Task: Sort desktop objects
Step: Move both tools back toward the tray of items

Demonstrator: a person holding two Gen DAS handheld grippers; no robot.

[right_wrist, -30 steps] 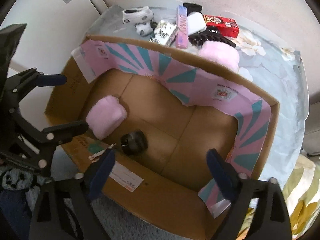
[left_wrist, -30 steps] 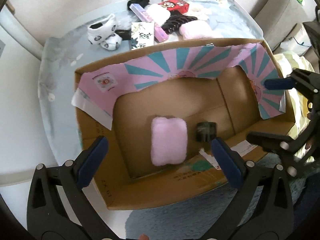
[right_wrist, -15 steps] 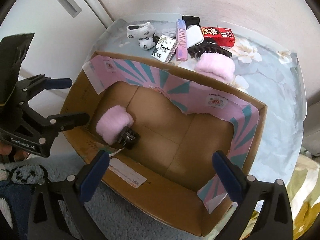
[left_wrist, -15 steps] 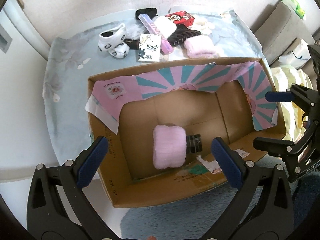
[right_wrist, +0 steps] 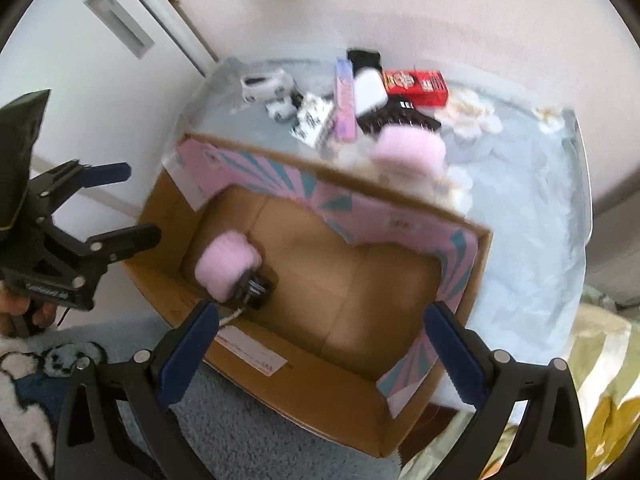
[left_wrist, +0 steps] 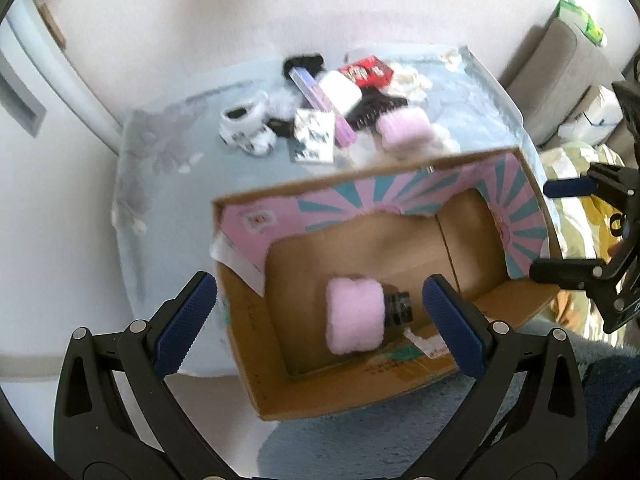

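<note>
Pink and fluffy, the second pad (left_wrist: 404,133) on the bench (left_wrist: 168,200) looks to us like the next thing to go into the cardboard box (left_wrist: 360,392), where its twin, the pink pad in the box (left_wrist: 354,316), already lies beside a small black object (left_wrist: 400,307) that touches it. We judge the pad very light and soft: it should squash between the jaws rather than slip, so a grip across its short middle should hold, with nothing to break. It lies just beyond the far wall of the box, touching the black hair claw (right_wrist: 394,118) and close to the pink tube box (right_wrist: 346,104), so a low approach could drag those neighbours along.

Our left gripper (left_wrist: 316,312) hangs above the near left part of the box, jaws wide apart and holding nothing; the pad in the box shows between them but well below. Our right gripper (right_wrist: 320,344) hangs over the near wall of the box, jaws likewise spread and empty. The pad on the bench is well ahead of both pairs of jaws, across the whole box. Both views are blurred, so finer detail of the pile, such as the red carton (right_wrist: 416,86) and the white socks (left_wrist: 248,130), we cannot read.
</note>
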